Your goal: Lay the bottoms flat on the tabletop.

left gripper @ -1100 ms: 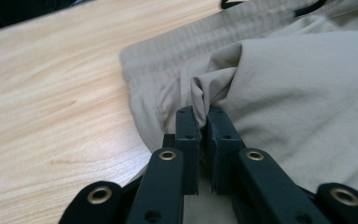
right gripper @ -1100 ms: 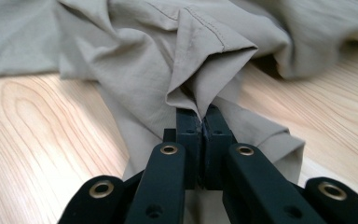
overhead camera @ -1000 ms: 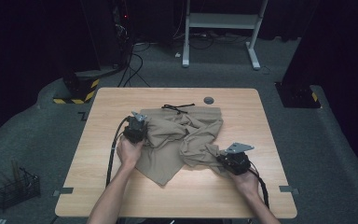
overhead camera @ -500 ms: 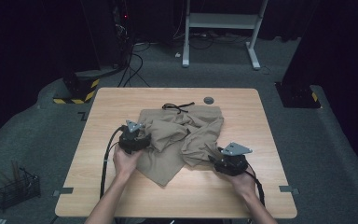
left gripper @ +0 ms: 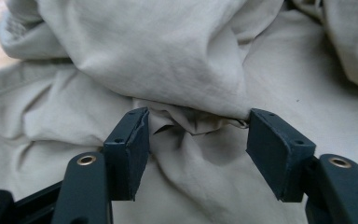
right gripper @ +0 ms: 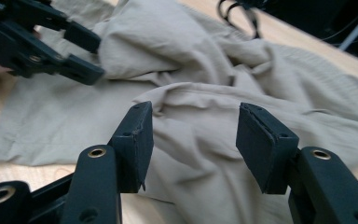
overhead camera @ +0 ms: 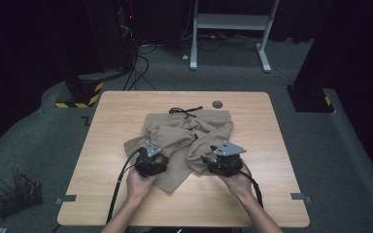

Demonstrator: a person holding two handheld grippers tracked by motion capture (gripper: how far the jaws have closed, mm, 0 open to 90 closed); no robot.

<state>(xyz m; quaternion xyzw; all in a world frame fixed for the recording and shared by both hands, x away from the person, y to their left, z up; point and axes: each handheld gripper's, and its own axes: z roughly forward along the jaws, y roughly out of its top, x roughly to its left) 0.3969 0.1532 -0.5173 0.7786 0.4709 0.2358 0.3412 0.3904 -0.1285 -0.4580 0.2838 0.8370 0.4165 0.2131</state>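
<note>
A crumpled khaki garment (overhead camera: 184,138) with a black drawstring (overhead camera: 184,111) lies in the middle of the wooden table (overhead camera: 116,107). My left gripper (overhead camera: 164,161) rests at the garment's near left part. Its jaws have just been opening and stand apart around a raised fold of the cloth (left gripper: 191,70), without pressing it (left gripper: 196,140). My right gripper (overhead camera: 206,161) is at the near right part. Its jaws have also just been opening and now stand open above the fabric (right gripper: 193,144). In the right gripper view the left gripper (right gripper: 81,51) hovers over the cloth at upper left.
A round grey grommet (overhead camera: 217,104) sits in the table behind the garment. On the floor are a wire basket (overhead camera: 17,199) at the left, cables, a yellow-black striped base (overhead camera: 77,94) and a white desk frame (overhead camera: 228,24) at the back.
Both grippers have let go of the cloth and opened. The left one has come back toward the person, the right one has shifted left, and the garment has settled into a smaller heap.
</note>
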